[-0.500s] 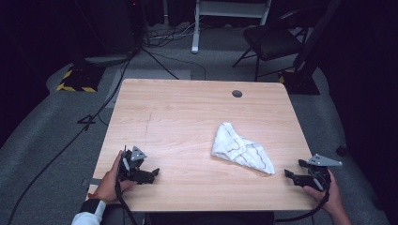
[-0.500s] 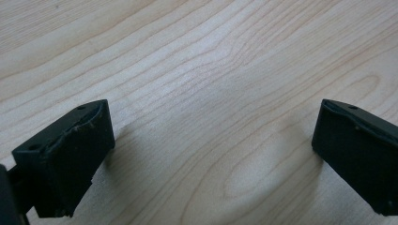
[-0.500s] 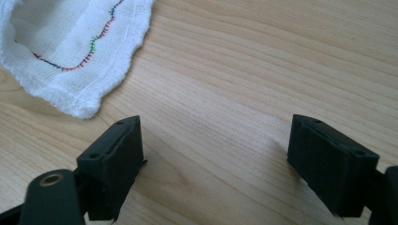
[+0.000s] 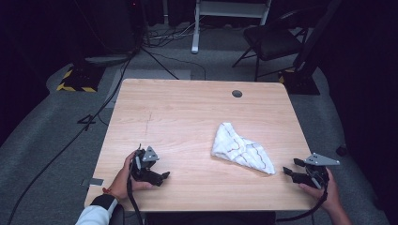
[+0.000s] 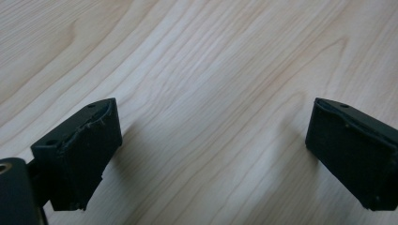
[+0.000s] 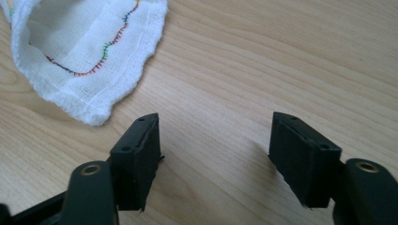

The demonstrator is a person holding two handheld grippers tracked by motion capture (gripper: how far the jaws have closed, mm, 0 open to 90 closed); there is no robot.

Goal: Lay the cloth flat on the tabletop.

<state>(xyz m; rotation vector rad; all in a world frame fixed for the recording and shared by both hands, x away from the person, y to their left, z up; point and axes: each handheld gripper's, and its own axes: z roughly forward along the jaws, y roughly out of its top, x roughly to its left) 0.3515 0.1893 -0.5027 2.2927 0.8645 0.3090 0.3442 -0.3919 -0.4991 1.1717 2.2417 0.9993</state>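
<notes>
On the pale wood-grain bench (image 4: 187, 117), your left tool (image 4: 162, 176) rests near the front left edge, jaws apart over bare wood. Your right tool (image 4: 287, 169) sits at the front right corner, jaws apart, just beside the crumpled white cloth (image 4: 240, 148) with coloured stitching. Around you lie grey floor (image 4: 42, 136), cables (image 4: 70, 140) and a dark chair (image 4: 270, 40).
</notes>
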